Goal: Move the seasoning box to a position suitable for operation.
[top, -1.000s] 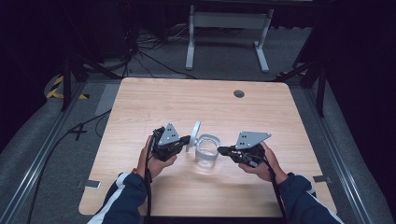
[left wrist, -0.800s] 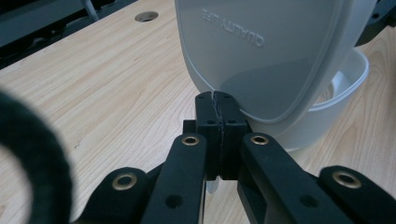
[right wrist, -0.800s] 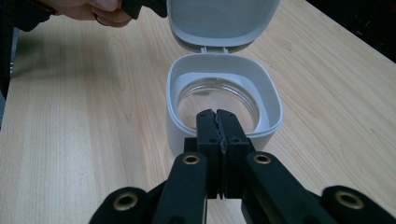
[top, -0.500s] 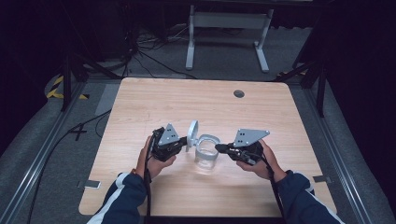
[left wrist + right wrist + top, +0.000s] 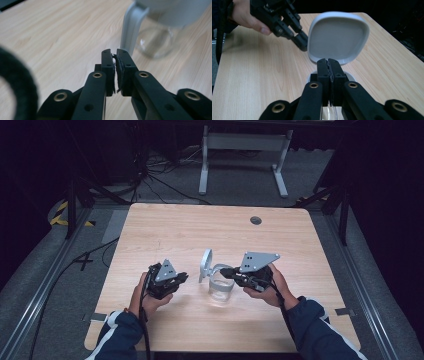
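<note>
In the left gripper view the top edge cuts off the grey lid (image 5: 172,11), and the clear container (image 5: 155,43) below it is out of focus. A dark blurred ring (image 5: 17,85) at the left edge cannot be identified. In the right gripper view the right hand-held gripper (image 5: 328,62) hides most of the container; whether its pads pinch anything cannot be told. Under-worktop cables (image 5: 150,180) are too dim to trace.

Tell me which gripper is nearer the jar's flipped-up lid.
Right. The right gripper sits at the jar's rim, just below the lid; the left gripper is apart, off to the lid's left.
</note>
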`<state>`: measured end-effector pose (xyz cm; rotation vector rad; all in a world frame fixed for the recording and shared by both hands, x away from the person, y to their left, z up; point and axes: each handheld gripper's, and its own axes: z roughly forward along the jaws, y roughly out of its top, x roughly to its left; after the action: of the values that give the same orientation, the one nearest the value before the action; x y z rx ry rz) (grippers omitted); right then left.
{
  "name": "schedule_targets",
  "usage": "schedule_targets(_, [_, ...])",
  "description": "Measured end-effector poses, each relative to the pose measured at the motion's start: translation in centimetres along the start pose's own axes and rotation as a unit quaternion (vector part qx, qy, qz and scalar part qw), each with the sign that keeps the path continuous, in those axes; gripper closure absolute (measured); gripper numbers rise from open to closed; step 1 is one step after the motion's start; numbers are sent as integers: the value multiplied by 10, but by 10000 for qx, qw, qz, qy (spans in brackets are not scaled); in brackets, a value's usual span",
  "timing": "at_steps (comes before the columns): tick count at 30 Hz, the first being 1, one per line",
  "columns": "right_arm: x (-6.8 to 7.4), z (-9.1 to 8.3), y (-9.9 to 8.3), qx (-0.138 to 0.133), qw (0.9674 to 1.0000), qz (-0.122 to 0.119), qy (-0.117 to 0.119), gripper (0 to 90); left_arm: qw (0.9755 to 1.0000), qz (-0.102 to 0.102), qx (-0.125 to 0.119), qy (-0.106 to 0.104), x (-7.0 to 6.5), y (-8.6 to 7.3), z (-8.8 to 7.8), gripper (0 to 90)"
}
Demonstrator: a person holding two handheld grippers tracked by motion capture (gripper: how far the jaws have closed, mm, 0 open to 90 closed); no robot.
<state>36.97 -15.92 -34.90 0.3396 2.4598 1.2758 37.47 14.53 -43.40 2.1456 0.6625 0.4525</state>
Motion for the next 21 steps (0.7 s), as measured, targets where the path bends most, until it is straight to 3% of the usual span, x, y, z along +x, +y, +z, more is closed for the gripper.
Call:
schedule_targets(6, [4, 8, 10, -16, 10000, -50, 3, 862, 9995, -167, 178, 202, 8, -28, -15, 739])
schedule_targets(12, [9, 20, 15, 11, 9999, -116, 42, 844, 9975, -504, 341, 360, 16, -57, -29, 661])
schedule_targets(18, [14, 28, 17, 34, 9999, -143, 77, 843, 9956, -764, 394, 359, 21, -70, -30, 609])
schedule_targets(21, [15, 26, 16, 20, 9999, -138, 81, 838, 9959, -698, 468, 323, 23, -71, -28, 588])
